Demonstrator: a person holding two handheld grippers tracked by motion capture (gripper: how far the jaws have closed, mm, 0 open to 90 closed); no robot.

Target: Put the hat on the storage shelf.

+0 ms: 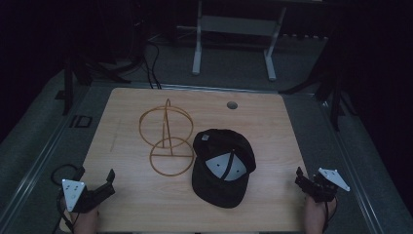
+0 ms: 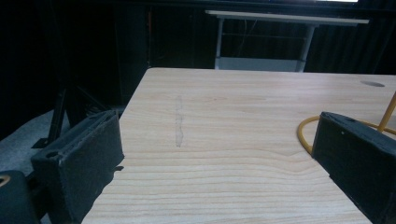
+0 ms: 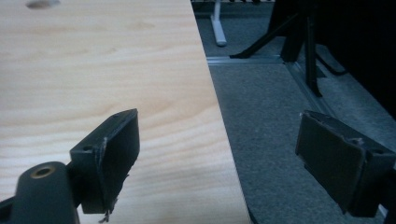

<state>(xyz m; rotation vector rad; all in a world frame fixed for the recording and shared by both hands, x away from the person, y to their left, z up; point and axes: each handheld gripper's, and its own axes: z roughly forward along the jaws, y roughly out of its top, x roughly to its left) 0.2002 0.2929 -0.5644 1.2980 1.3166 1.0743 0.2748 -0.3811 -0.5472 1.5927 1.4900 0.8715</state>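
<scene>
A black cap (image 1: 223, 167) lies crown-down at mid-table beside a wire hat stand (image 1: 167, 137); both grippers wait empty and spread wide at the near corners, the right gripper (image 1: 306, 183) slightly nearer than the left gripper (image 1: 95, 183)

Black cap (image 1: 223, 168) w/ grey lining, yellow wire stand (image 1: 166, 137), light wood-grain table (image 1: 272, 122), black tongs.

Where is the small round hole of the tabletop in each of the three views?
High view: the round hole lies near the far edge of the table, right of centre.
Left gripper view: at the right border, far back on the wood.
Right gripper view: top left corner, blurred.
Shared landmark: the white desk frame beyond the table.
</scene>
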